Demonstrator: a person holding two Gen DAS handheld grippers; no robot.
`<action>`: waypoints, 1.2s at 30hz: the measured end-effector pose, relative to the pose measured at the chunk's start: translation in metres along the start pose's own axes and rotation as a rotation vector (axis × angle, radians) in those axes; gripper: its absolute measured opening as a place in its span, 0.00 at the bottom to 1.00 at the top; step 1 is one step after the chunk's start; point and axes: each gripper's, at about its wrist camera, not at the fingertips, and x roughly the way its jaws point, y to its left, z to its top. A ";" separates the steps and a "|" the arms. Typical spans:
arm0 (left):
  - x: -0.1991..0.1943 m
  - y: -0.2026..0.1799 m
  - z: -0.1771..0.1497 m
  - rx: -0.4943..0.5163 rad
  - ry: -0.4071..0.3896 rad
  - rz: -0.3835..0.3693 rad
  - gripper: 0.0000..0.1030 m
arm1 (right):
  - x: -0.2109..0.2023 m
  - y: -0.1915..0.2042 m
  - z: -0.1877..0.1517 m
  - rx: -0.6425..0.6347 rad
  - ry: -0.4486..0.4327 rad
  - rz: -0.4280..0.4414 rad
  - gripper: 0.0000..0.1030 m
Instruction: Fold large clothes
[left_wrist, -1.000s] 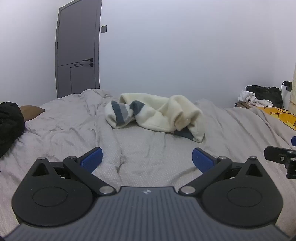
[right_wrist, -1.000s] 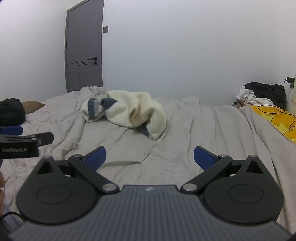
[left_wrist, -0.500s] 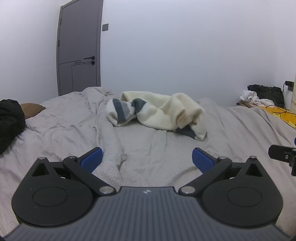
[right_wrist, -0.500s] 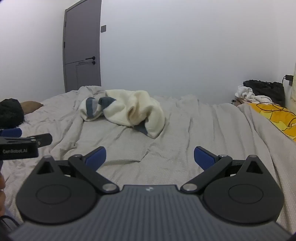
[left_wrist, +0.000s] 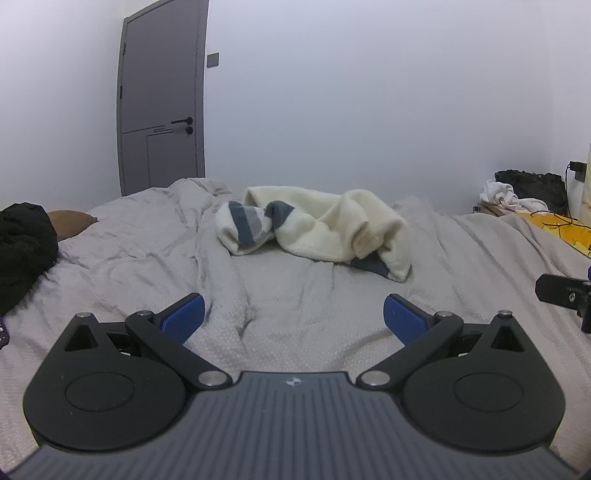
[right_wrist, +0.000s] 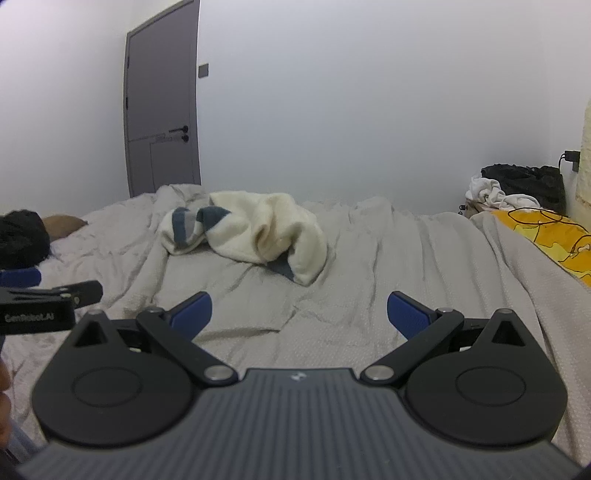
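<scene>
A crumpled cream garment with grey-blue stripes (left_wrist: 317, 229) (right_wrist: 247, 232) lies bunched on the far half of the grey bed (left_wrist: 295, 306). My left gripper (left_wrist: 293, 314) hovers over the near part of the bed, well short of the garment, open with nothing between its blue pads. My right gripper (right_wrist: 299, 312) is likewise open and empty, with the garment ahead and to its left. Each gripper's side shows at the edge of the other's view.
A black garment (left_wrist: 22, 251) and a brown pillow (left_wrist: 72, 223) lie at the bed's left. A yellow cloth with a cable (right_wrist: 546, 236) lies at the right, behind it a black bag and white clothes (right_wrist: 517, 188). A grey door (left_wrist: 162, 99) stands back left.
Both grippers have drifted slightly forward and tilted, so the garment sits a little lower and larger in view. Both stay open; the garment has not moved.
</scene>
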 end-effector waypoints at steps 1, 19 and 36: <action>-0.003 0.001 0.000 -0.002 -0.001 0.002 1.00 | -0.002 -0.001 0.001 0.008 -0.006 0.006 1.00; -0.044 0.002 0.008 -0.053 -0.035 -0.002 1.00 | -0.020 -0.003 0.009 0.054 -0.024 0.019 1.00; -0.067 0.003 0.017 -0.060 -0.046 -0.009 1.00 | -0.041 0.005 0.012 0.060 -0.061 0.033 1.00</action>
